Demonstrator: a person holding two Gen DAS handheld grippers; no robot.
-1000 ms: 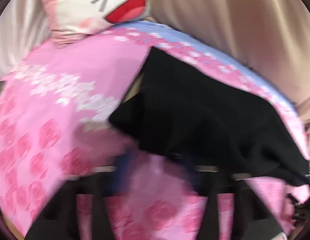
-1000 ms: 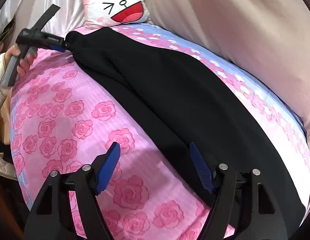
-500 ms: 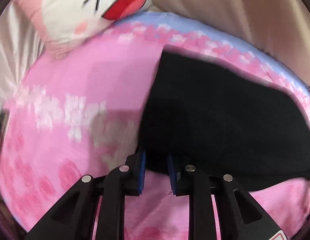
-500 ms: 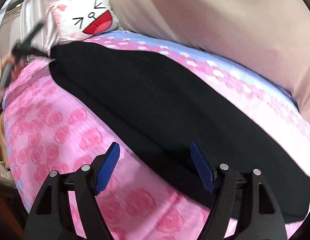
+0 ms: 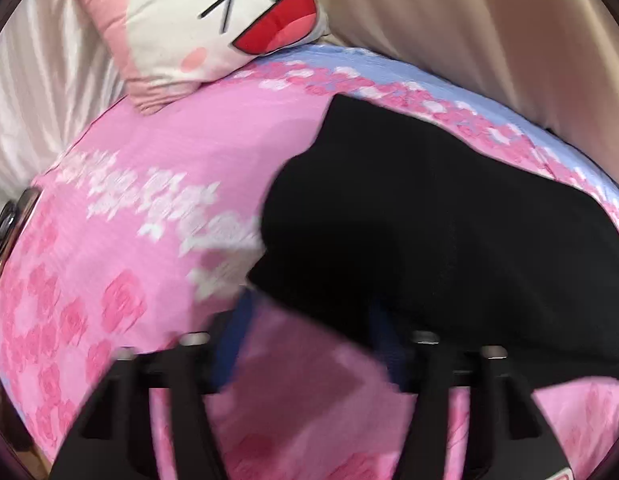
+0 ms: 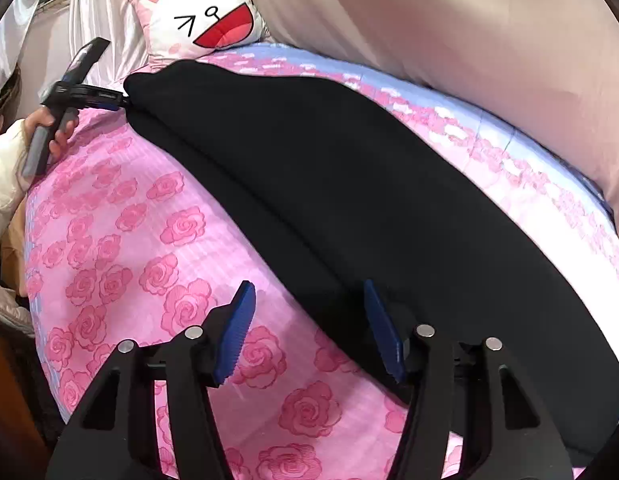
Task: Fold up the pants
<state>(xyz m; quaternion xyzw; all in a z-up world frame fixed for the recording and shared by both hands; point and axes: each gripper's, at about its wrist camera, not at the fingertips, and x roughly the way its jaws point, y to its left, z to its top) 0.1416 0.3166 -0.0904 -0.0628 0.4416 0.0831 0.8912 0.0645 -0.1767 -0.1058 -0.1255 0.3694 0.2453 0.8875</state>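
Observation:
Black pants (image 6: 349,184) lie folded lengthwise in a long band across the pink rose bedspread (image 6: 121,248). My right gripper (image 6: 309,320) is open over their near edge, one blue pad on each side of the hem, holding nothing. My left gripper (image 5: 309,332) is blurred; its jaws stand apart at the edge of the pants (image 5: 449,232). In the right wrist view the left gripper (image 6: 109,98) sits at the far end of the pants, touching the cloth; the grip itself is too small to see.
A cat-face pillow (image 6: 205,12) lies at the head of the bed. A beige curtain or wall (image 6: 449,28) runs along the far side. White curtains (image 5: 29,92) hang behind the pillow. A dark object (image 5: 9,224) lies at the bed's left edge.
My left gripper was shut on the pants' end half a second ago; its jaws now stand apart. The far end of the pants has been drawn out straighter. The right gripper stays open.

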